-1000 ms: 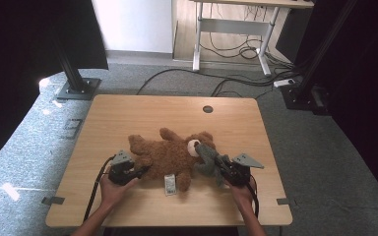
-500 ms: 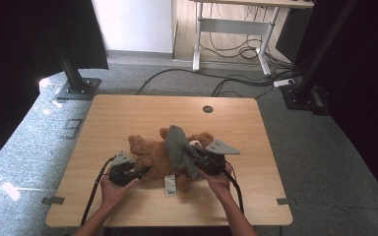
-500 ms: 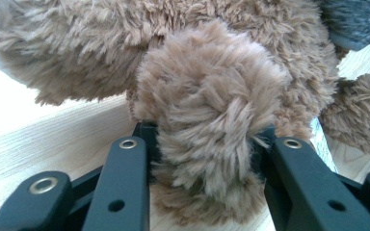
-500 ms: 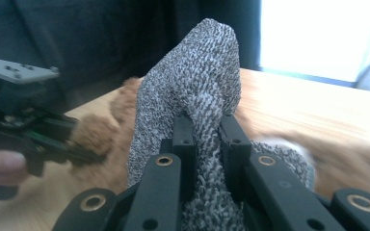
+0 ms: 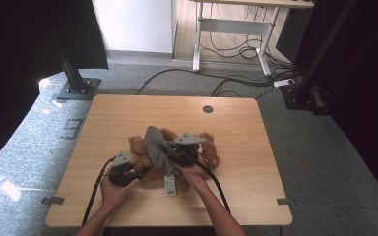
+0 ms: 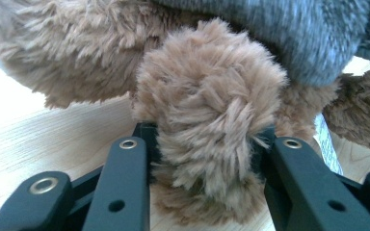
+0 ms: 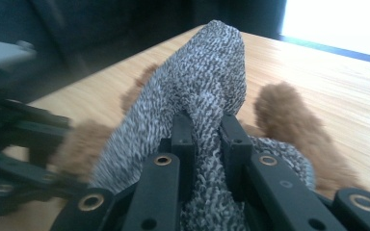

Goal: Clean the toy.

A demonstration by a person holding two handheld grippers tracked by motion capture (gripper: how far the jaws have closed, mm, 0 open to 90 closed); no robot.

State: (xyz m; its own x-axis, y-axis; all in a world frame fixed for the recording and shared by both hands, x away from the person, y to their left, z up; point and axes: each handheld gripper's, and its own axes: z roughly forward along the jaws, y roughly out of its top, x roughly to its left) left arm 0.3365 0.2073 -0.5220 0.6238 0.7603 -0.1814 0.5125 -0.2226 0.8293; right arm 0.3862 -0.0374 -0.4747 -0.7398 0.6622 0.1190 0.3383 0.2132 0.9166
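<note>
A brown teddy bear [image 5: 204, 152] lies in the middle of the wooden table [image 5: 128, 118]. My left gripper [image 5: 139, 172] at its left end is shut on one furry limb [image 6: 207, 96], which bulges up between the black jaws. My right gripper [image 5: 171, 153] is over the bear's body, shut on a grey knitted cloth [image 5: 153, 142]. In the right gripper view the cloth [image 7: 207, 72] stands up from between the pinched jaws and drapes over the bear [image 7: 289, 120]. The grey cloth [image 6: 289, 29] also hangs above the held limb. A white tag [image 5: 170, 184] sticks out from the bear toward the front edge.
A round cable hole [image 5: 207, 109] sits near the table's far edge. On the grey floor beyond are a black stand base [image 5: 76, 91], loose cables [image 5: 236, 81] and the legs of another desk [image 5: 197, 44]. Bare tabletop lies on both sides of the bear.
My right gripper has moved left from the bear's right side to over its body, lifting and dragging the grey cloth across it. The left gripper has kept still on the limb.
</note>
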